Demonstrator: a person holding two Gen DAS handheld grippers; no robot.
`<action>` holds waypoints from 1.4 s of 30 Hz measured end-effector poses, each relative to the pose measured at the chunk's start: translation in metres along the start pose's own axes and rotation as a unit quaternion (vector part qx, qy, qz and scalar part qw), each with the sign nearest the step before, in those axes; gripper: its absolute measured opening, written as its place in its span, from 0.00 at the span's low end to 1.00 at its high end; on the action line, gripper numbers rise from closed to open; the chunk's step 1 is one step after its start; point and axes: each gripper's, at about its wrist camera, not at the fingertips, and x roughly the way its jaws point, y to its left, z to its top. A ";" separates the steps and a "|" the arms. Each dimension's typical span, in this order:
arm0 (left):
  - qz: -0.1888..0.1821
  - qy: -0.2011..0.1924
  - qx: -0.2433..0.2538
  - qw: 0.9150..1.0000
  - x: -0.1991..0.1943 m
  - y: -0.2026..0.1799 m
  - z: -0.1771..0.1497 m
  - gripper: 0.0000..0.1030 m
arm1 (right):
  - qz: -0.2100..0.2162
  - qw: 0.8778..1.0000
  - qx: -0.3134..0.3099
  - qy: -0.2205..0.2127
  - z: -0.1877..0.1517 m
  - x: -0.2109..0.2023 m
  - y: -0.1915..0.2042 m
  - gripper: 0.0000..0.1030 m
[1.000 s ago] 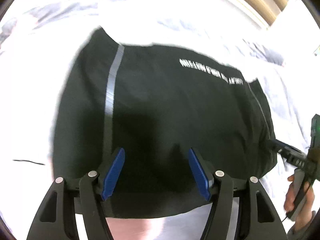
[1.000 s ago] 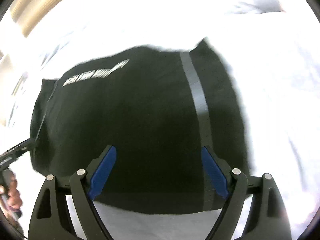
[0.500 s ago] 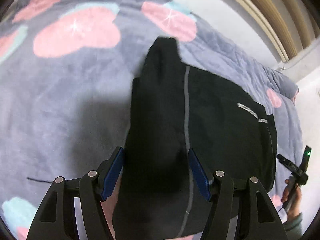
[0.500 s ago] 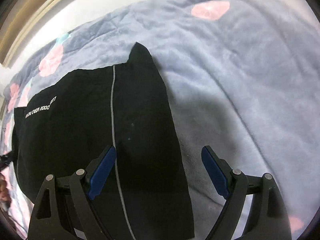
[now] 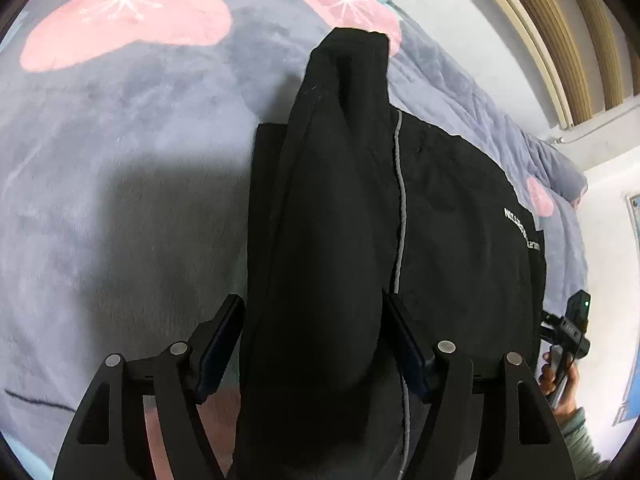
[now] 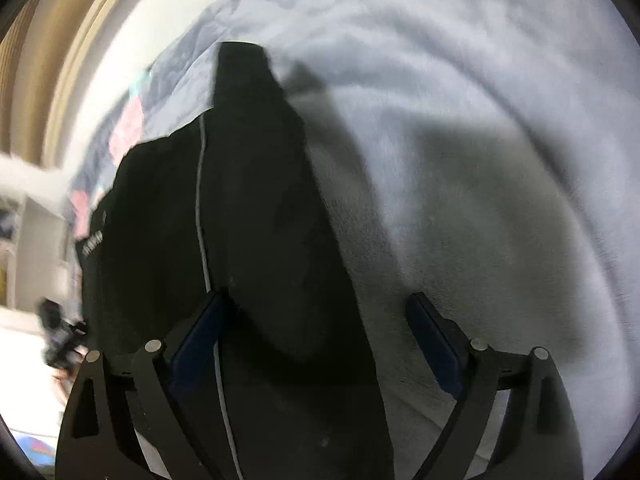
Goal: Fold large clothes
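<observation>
A black garment (image 5: 328, 208) with a thin grey stripe and white lettering lies folded on a grey-blue blanket (image 5: 120, 160). A sleeve or side flap lies folded over it lengthwise. My left gripper (image 5: 314, 344) is open, its blue pads either side of the folded flap, above it. In the right wrist view the same garment (image 6: 248, 220) lies under my right gripper (image 6: 316, 344), which is open and wide; its left pad is over the cloth, its right pad over the blanket (image 6: 480, 160).
The blanket has pink heart patches (image 5: 124, 20). A white wall and a wooden frame (image 5: 560, 40) run behind the bed. The right gripper and the hand on it (image 5: 566, 344) show at the garment's right edge in the left wrist view.
Both grippers have pulled back and risen from close over the garment. The view now shows the whole folded garment and the blanket around it. Both stay open.
</observation>
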 end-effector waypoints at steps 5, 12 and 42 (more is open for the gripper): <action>-0.018 0.016 -0.010 1.000 0.008 0.005 0.002 0.73 | 0.048 0.999 0.007 0.019 0.007 0.016 -0.007 0.95; -0.026 0.022 0.010 0.999 0.000 -0.001 -0.003 0.73 | 0.116 0.991 -0.025 0.058 -0.001 0.016 0.001 0.95; -0.133 0.052 -0.074 0.987 0.044 0.007 0.014 0.63 | 0.205 0.976 -0.006 0.068 0.003 0.061 0.034 0.58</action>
